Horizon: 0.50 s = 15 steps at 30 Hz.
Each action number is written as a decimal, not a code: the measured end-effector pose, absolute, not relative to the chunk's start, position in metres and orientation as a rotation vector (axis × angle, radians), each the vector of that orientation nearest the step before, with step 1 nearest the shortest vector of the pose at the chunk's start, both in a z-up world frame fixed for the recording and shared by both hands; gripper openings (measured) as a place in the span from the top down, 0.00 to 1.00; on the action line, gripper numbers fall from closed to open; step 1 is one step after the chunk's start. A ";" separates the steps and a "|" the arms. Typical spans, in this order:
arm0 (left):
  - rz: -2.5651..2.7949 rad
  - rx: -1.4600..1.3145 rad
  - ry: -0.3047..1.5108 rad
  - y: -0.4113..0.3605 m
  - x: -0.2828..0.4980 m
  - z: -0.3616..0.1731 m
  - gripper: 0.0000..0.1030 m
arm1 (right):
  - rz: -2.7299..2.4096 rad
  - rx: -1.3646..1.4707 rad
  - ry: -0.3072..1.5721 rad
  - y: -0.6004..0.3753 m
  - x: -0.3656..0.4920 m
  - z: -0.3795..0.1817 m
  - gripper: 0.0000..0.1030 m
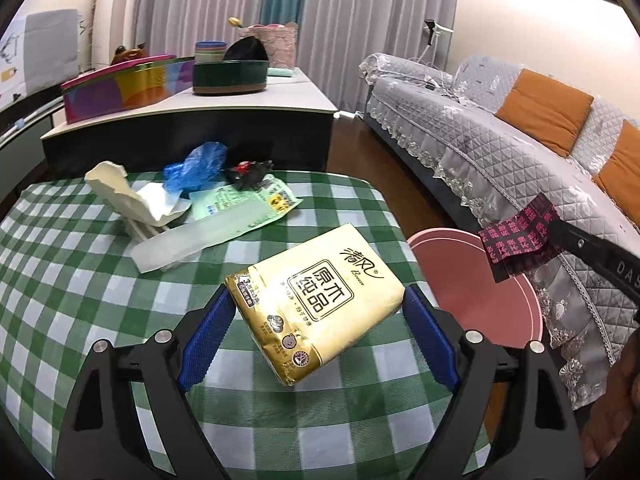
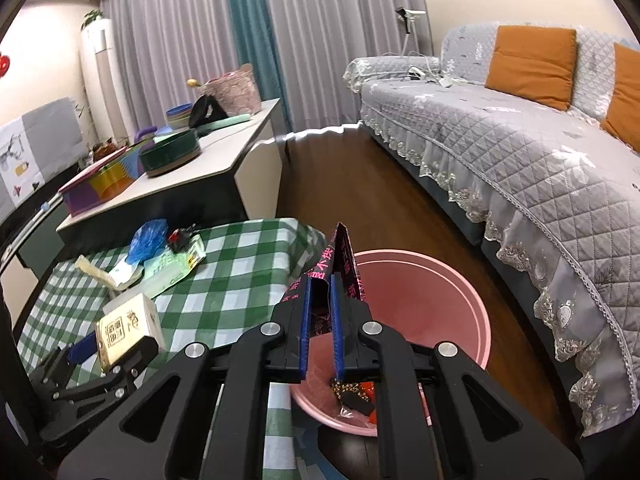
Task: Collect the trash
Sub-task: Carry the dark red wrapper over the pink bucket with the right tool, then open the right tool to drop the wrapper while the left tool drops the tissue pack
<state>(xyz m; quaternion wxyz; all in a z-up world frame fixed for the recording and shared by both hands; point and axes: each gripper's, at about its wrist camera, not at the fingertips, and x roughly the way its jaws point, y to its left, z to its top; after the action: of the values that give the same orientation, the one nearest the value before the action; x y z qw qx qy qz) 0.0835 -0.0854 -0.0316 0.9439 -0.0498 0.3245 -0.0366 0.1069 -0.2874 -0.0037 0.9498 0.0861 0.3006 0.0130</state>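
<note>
We hold two pieces of trash at once above the green-checked table [image 1: 80, 280]. Our right gripper [image 2: 320, 312] has its jaws pressed nearly together, pinching a black wrapper with pink print [image 2: 338, 264] that stands up between the blue pads, and it hangs right over the near rim of the pink bin [image 2: 460, 280], which sits on the floor just off the table's right edge. That wrapper is the nearer of the two to the drop: we judge it only needs letting go. Our left gripper [image 1: 316, 312] has its jaws spread wide, clamped across the short sides of a yellow tissue pack [image 1: 316, 300] whose long axis runs diagonally between the pads; the pack is over the table, and the bin lies to its right. More trash, a blue plastic bag [image 1: 200, 164], a pale green wrapper [image 1: 244, 208] and a torn cream carton [image 1: 120, 192], lies on the table's far side.
</note>
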 end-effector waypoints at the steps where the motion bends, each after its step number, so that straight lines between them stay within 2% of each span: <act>1: -0.083 -0.099 0.664 -0.089 0.085 -0.032 0.20 | 0.022 0.180 0.609 -0.291 0.107 -0.003 0.90; 15: -0.240 -0.054 0.640 -0.145 0.106 -0.024 0.20 | -0.060 0.212 0.584 -0.335 0.117 0.000 0.90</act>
<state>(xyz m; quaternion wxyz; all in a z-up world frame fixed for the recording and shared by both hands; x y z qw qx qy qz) 0.1058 -0.1447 -0.0236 0.9418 -0.0265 0.3140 -0.1176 0.1173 -0.3351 -0.0003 0.9517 0.1042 0.2872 -0.0297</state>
